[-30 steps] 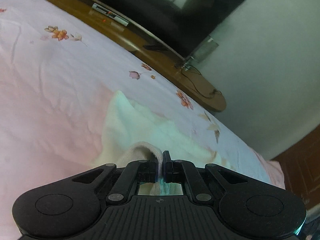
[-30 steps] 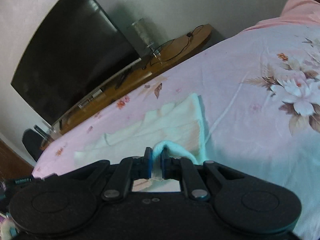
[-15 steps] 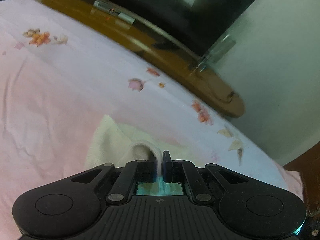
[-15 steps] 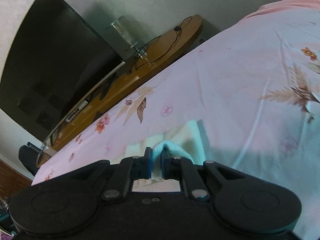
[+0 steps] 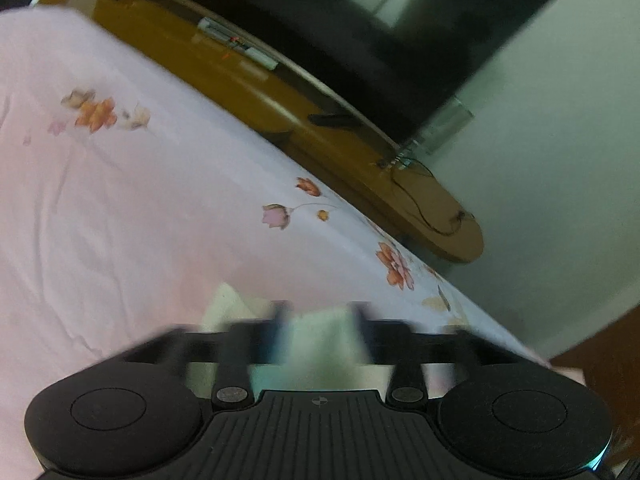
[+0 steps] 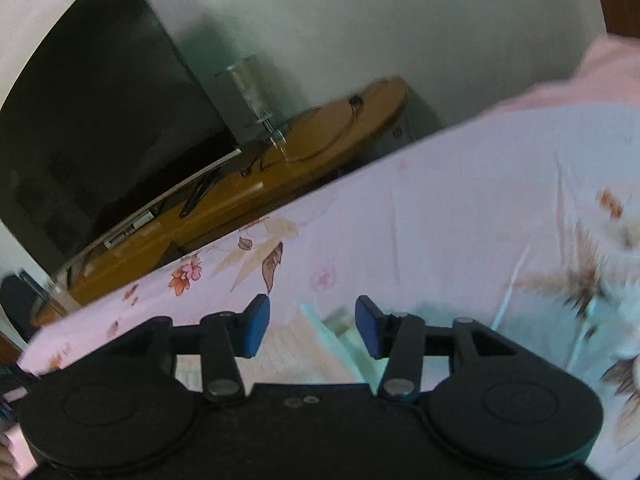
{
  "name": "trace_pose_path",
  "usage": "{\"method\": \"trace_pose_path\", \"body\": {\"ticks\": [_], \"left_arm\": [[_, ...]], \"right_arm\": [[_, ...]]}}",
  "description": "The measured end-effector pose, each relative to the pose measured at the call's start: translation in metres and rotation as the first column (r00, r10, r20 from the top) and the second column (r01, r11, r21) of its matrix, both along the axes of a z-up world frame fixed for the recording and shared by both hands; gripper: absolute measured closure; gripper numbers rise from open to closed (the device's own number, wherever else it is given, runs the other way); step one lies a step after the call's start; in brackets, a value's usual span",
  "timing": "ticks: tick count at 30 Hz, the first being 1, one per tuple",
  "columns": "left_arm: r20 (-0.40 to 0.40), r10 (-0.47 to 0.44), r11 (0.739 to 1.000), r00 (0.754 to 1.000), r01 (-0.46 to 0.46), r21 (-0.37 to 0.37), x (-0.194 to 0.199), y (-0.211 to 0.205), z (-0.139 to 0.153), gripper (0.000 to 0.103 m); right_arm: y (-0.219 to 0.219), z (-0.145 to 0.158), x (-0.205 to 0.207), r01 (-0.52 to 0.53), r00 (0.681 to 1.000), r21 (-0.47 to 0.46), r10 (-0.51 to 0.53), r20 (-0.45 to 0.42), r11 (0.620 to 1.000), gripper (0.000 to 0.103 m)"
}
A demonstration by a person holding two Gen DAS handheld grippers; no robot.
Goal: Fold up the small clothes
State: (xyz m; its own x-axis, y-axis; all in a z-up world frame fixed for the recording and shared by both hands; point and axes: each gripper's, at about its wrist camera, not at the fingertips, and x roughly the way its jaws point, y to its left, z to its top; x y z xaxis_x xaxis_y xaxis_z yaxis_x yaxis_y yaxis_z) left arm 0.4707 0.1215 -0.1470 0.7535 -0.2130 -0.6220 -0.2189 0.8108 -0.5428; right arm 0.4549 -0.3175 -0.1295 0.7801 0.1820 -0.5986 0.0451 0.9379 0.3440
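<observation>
A small cream-white garment (image 5: 228,306) lies on the pink flowered bed sheet (image 5: 120,208), mostly hidden behind the gripper body. My left gripper (image 5: 320,332) hovers right over it, blurred, its jaws opening; cloth shows in the gap but the pads do not press on it. In the right wrist view the same garment (image 6: 320,332) lies under my right gripper (image 6: 312,330). Those jaws are opening too, and the blue pads (image 6: 256,330) stand apart from the cloth.
A curved wooden TV bench (image 5: 304,120) runs along the bed's far edge, with a large dark television (image 5: 360,28), a remote and cables on it. A pale wall (image 5: 560,160) stands behind. A person's hand shows at the lower left corner (image 6: 8,446).
Both grippers held a raised fold of the garment, carried it toward the bed's far edge, and have now let go. The jaws have spread and the cloth has dropped flat.
</observation>
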Motion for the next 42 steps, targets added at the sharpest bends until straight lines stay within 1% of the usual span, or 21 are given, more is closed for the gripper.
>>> {"method": "trace_pose_path", "body": {"ticks": [1,3,5,7,9,11,14,15,16,17,18,20,23,26,29,31,34,36,38,40,42], "left_arm": [[0.015,-0.016,0.999,1.0,0.016,0.042,-0.004,-0.006,0.002,0.02],[0.021,-0.081,0.992,0.996,0.078,0.101,-0.005,-0.022,0.0,0.019],[-0.019,-0.128,0.987,0.992,0.129,0.095,0.002,-0.036,-0.01,0.019],[-0.053,-0.135,0.983,0.989,0.141,0.116,0.009,-0.045,-0.021,0.02],[-0.091,-0.12,0.976,0.989,0.134,0.17,0.015,-0.049,-0.034,0.02],[-0.097,-0.112,0.969,0.989,0.13,0.21,0.016,-0.046,-0.042,0.02],[-0.106,-0.101,0.944,0.989,0.129,0.304,0.014,-0.048,-0.042,0.02],[-0.119,-0.07,0.933,0.99,0.107,0.344,0.014,-0.048,-0.043,0.02],[-0.123,-0.042,0.932,0.991,0.083,0.353,0.012,-0.045,-0.046,0.02],[-0.103,-0.027,0.944,0.994,0.059,0.326,0.009,-0.039,-0.046,0.02],[-0.1,-0.015,0.95,0.995,0.045,0.308,0.007,-0.037,-0.044,0.02],[-0.096,-0.016,0.95,0.995,0.045,0.308,0.003,-0.041,-0.037,0.02],[-0.042,-0.076,0.952,0.996,0.085,0.295,-0.011,-0.056,-0.02,0.02],[-0.014,-0.182,0.939,0.983,0.178,0.294,-0.024,-0.078,-0.007,0.019],[-0.072,-0.268,0.918,0.961,0.277,0.285,-0.02,-0.101,-0.013,0.019],[-0.091,-0.254,0.914,0.963,0.269,0.302,-0.022,-0.107,-0.018,0.019],[-0.078,-0.197,0.91,0.977,0.212,0.357,-0.025,-0.097,-0.017,0.019],[-0.074,-0.176,0.93,0.982,0.19,0.316,-0.027,-0.079,-0.015,0.019],[-0.091,-0.186,0.934,0.978,0.205,0.293,-0.026,-0.073,-0.017,0.019],[-0.097,-0.214,0.926,0.972,0.234,0.296,-0.024,-0.08,-0.02,0.019],[-0.108,-0.222,0.906,0.969,0.246,0.344,-0.023,-0.089,-0.027,0.019]], "right_arm": [[0.008,0.001,-0.002,-0.035,0.999,-0.035,0.035,-0.002,0.999,0.055],[0.027,-0.004,-0.003,-0.097,0.995,-0.106,0.094,-0.031,0.99,0.055],[0.045,-0.013,0.004,-0.147,0.988,-0.153,0.139,-0.059,0.977,0.057],[0.058,-0.02,0.009,-0.165,0.985,-0.191,0.154,-0.072,0.968,0.058],[0.063,-0.025,0.014,-0.159,0.986,-0.226,0.144,-0.082,0.961,0.058],[0.06,-0.034,0.021,-0.15,0.986,-0.253,0.125,-0.113,0.956,0.06],[0.049,-0.046,0.023,-0.114,0.989,-0.327,0.076,-0.126,0.938,0.062],[0.046,-0.049,0.022,-0.103,0.991,-0.336,0.066,-0.118,0.936,0.062],[0.043,-0.051,0.022,-0.086,0.993,-0.354,0.049,-0.112,0.931,0.061],[0.041,-0.053,0.023,-0.061,0.994,-0.379,0.02,-0.111,0.923,0.059],[0.036,-0.054,0.024,-0.045,0.994,-0.362,0.004,-0.113,0.931,0.056],[0.033,-0.05,0.025,-0.035,0.992,-0.317,-0.006,-0.127,0.948,0.057],[0.047,-0.035,0.01,-0.07,0.996,-0.321,0.05,-0.071,0.944,0.059],[0.063,-0.019,-0.006,-0.135,0.991,-0.287,0.128,-0.042,0.948,0.059],[0.081,-0.016,-0.015,-0.228,0.974,-0.211,0.219,-0.066,0.951,0.065],[0.097,-0.018,-0.02,-0.271,0.963,-0.212,0.26,-0.077,0.939,0.066],[0.112,-0.018,-0.025,-0.283,0.959,-0.271,0.277,-0.062,0.92,0.065],[0.113,-0.02,-0.025,-0.315,0.949,-0.277,0.302,-0.09,0.908,0.065],[0.113,-0.021,-0.028,-0.329,0.944,-0.23,0.316,-0.094,0.916,0.063],[0.12,-0.023,-0.027,-0.337,0.942,-0.22,0.326,-0.084,0.916,0.063],[0.131,-0.025,-0.028,-0.353,0.936,-0.223,0.342,-0.088,0.909,0.064]]}}
